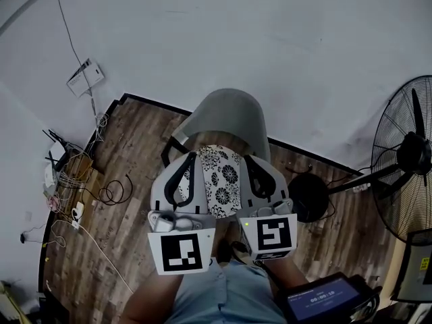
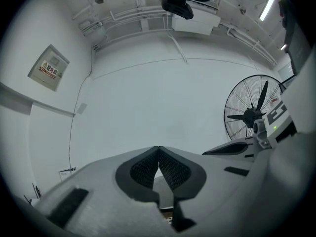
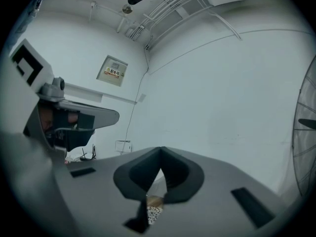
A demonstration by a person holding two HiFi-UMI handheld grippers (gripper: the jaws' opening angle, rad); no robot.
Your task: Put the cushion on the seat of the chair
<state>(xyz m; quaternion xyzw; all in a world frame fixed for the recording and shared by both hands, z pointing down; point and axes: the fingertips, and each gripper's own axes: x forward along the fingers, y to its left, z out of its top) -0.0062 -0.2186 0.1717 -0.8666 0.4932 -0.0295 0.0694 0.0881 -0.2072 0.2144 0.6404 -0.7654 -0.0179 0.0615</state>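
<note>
We see the floral cushion (image 1: 223, 181) lying on the seat of the grey chair (image 1: 226, 117), in front of its backrest. Our left gripper (image 2: 158, 149) and right gripper (image 3: 161, 151) flank it, each with fingers clenched tip to tip on nothing. A fan (image 1: 412, 157) stands to the right.

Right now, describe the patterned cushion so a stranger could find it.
Find the grey shell chair standing on the wood floor by the white wall. On its seat lies the white fabric cushion, the only thing printed with black flowers.
</note>
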